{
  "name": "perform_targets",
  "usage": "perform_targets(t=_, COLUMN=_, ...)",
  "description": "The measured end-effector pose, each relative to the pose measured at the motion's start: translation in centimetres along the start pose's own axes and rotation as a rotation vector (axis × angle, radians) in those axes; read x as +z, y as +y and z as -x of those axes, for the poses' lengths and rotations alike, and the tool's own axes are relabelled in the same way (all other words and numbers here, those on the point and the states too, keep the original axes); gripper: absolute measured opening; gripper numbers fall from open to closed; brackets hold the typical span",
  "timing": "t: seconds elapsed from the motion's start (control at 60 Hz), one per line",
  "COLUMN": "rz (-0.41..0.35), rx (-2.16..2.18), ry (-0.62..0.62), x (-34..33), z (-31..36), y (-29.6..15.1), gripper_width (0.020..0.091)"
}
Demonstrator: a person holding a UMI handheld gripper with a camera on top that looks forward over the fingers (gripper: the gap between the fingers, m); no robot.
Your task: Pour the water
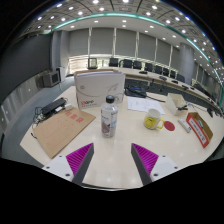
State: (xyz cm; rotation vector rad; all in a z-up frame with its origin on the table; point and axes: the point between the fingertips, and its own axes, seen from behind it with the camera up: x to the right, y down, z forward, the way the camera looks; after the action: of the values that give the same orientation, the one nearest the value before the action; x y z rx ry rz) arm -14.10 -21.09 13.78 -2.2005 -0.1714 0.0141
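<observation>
A clear plastic water bottle point(109, 117) with a white cap and a pale label stands upright on the white table point(112, 160), just beyond my fingers and slightly left of the midline. To its right sits a yellow cup point(152, 121). My gripper point(113, 161) is open, its purple pads point(80, 158) spread wide over bare tabletop with nothing between them. The bottle is apart from both fingers.
A brown cardboard sheet point(63, 128) lies at left. A white box point(99, 86) stands behind the bottle. A small red item point(169, 126) and a red book point(199, 128) lie at right. Desks, chairs and windows fill the far room.
</observation>
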Motion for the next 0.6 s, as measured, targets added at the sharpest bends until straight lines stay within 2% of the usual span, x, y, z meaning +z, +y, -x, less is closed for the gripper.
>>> perform_targets(t=0.2, rz=-0.053, rx=0.005, ry=-0.003, x=3.7, z=-0.1, y=-1.9, gripper_width=0.0827)
perform_targets(t=0.417, rz=-0.118, rx=0.037, ry=0.069, x=13.2, z=0.3, y=-4.7, gripper_width=0.0828)
perform_targets(t=0.483, rz=-0.127, rx=0.082, ry=0.084, x=16.0, z=6.4, y=-5.2, gripper_width=0.0827)
perform_targets(t=0.6, rz=-0.152, rx=0.108, ry=0.096, x=20.3, z=6.6, y=-5.5, gripper_width=0.0821)
